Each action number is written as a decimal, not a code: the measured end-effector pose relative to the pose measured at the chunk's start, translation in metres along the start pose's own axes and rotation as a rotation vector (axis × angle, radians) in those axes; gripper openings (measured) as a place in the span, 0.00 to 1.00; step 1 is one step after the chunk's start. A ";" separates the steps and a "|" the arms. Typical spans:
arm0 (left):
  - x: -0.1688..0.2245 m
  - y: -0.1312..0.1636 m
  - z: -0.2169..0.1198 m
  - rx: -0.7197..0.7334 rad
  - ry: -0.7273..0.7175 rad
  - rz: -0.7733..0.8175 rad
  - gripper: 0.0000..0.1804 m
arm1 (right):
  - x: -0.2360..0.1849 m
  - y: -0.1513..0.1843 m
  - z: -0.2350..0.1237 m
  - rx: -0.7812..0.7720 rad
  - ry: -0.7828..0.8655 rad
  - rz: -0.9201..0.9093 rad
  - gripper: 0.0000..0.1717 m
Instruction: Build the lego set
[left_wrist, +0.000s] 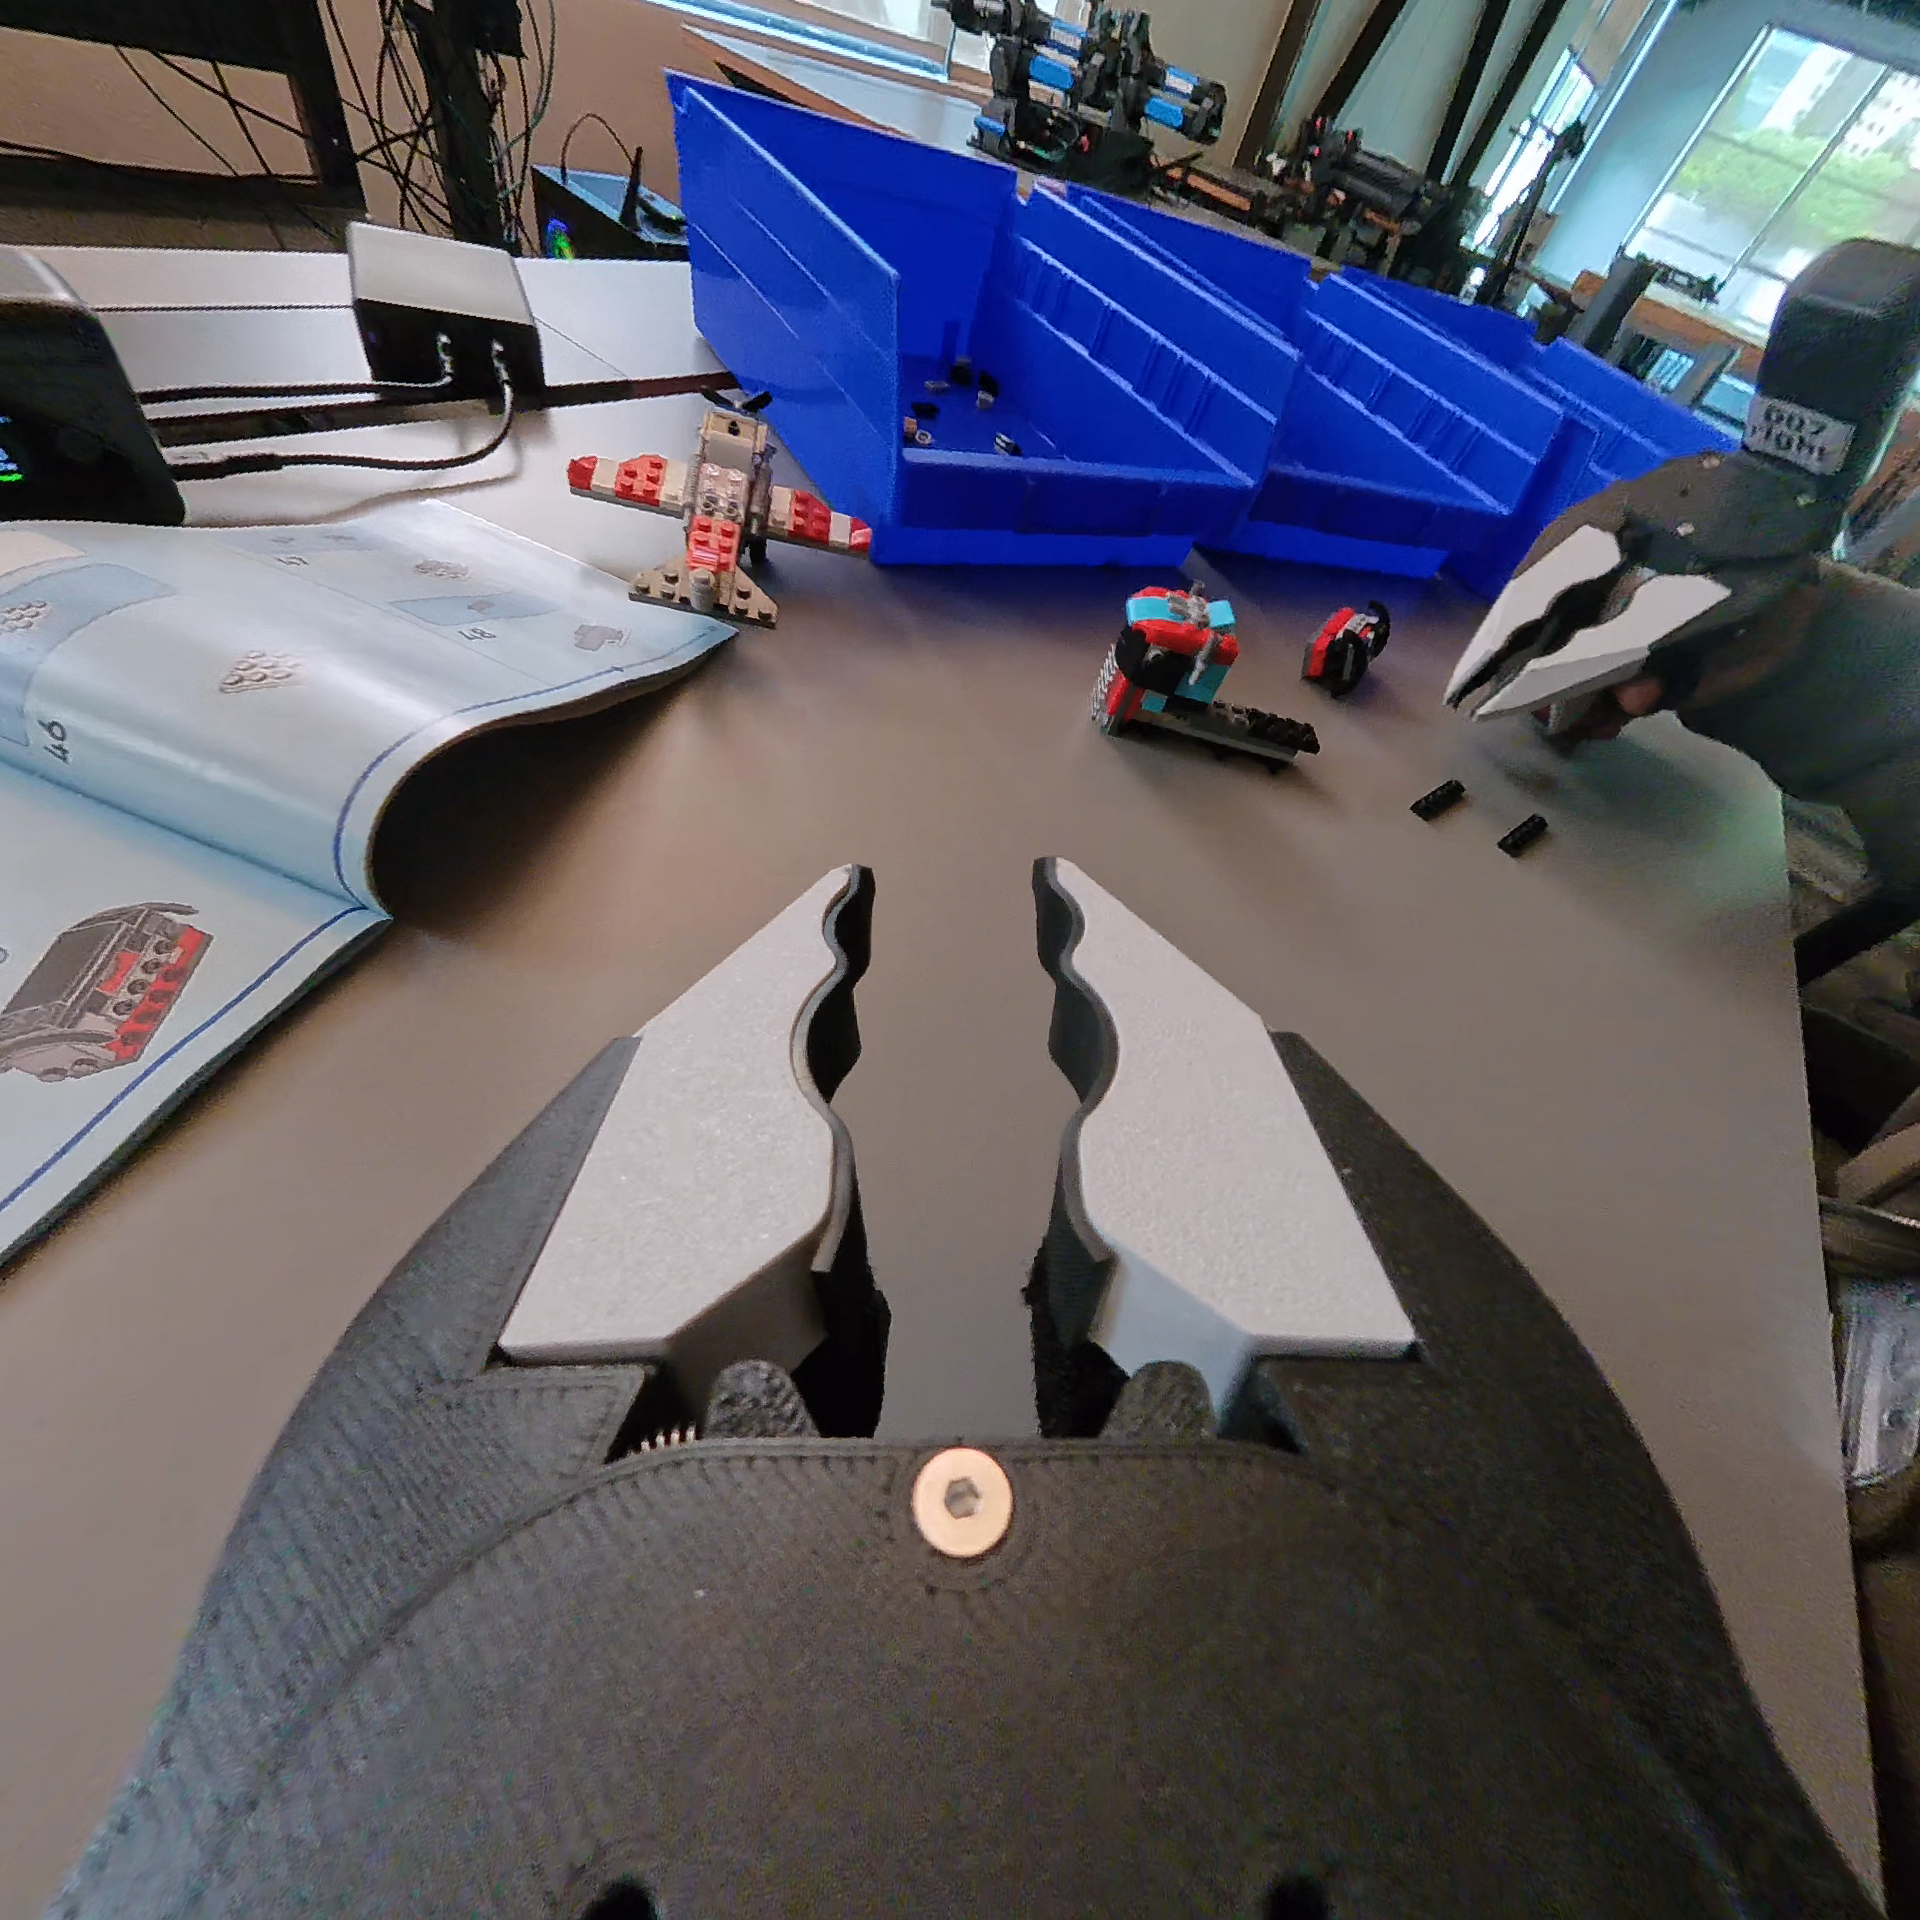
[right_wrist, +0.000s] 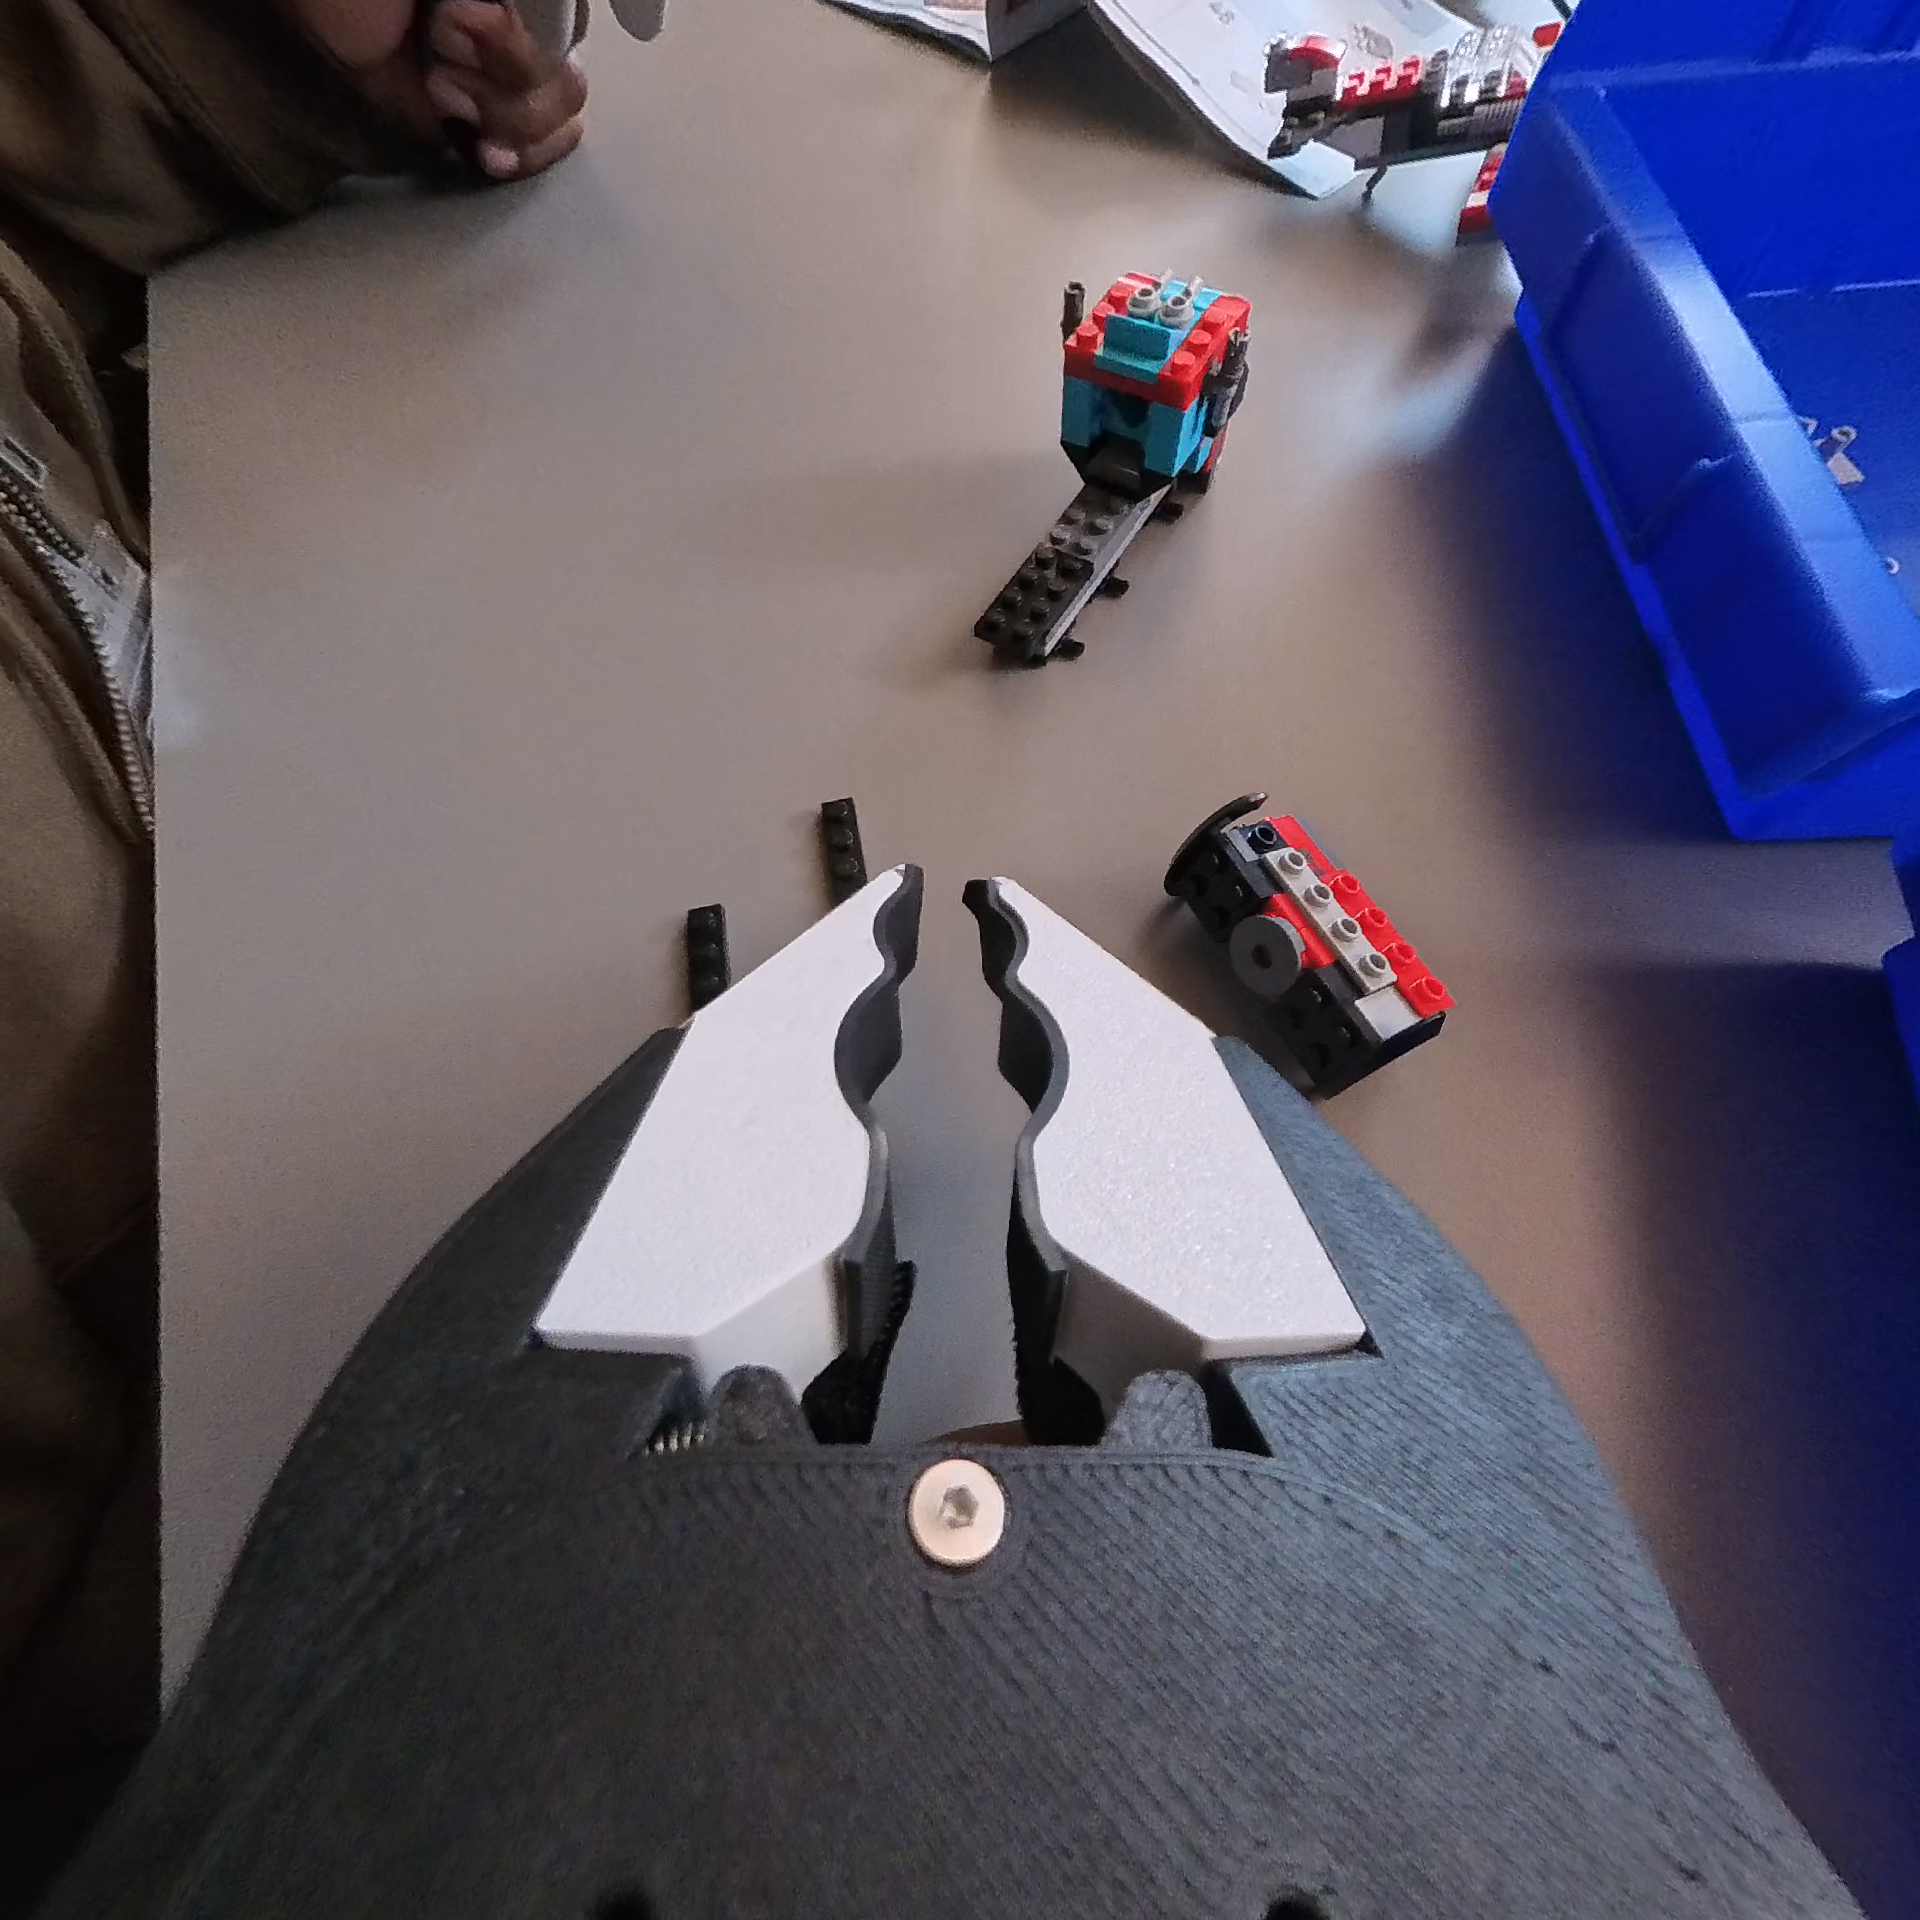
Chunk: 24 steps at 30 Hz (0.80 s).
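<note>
While both tongs hover bare over the grey bench (left_wrist: 935, 727), the left tongs (left_wrist: 954, 878) gape wide; the right tongs (right_wrist: 943, 883), narrowly parted, sit between two small black studded plates (right_wrist: 844, 836) and a red-and-black brick block (right_wrist: 1314, 951).

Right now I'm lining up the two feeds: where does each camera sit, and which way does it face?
Left wrist view: on the left gripper, open over bare table, facing the blue bins; the right gripper shows far right.
Right wrist view: on the right gripper, slightly open, empty, looking steeply down beside two black strips; a hand shows top left.
Shared: the red-and-teal brick model.
</note>
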<state>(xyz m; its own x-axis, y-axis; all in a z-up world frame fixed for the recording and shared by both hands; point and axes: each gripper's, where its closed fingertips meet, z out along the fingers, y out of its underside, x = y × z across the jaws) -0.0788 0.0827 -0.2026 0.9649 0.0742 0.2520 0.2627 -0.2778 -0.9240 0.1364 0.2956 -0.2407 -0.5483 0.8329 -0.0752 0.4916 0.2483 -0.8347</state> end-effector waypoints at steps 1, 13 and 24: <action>-0.002 -0.001 0.000 0.007 -0.005 -0.009 0.18 | 0.000 -0.001 -0.001 0.006 0.000 0.001 0.07; -0.006 0.004 0.005 -0.034 -0.043 -0.001 0.18 | 0.004 -0.013 -0.013 0.115 -0.038 0.065 0.08; -0.006 0.001 0.002 -0.008 -0.037 -0.007 0.18 | 0.044 -0.102 -0.049 0.186 0.157 -0.147 0.13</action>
<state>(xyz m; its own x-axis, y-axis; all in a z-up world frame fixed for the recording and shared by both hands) -0.0843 0.0844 -0.2053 0.9625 0.1112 0.2475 0.2694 -0.2845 -0.9200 0.0955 0.3307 -0.1322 -0.4861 0.8645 0.1276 0.2737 0.2893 -0.9173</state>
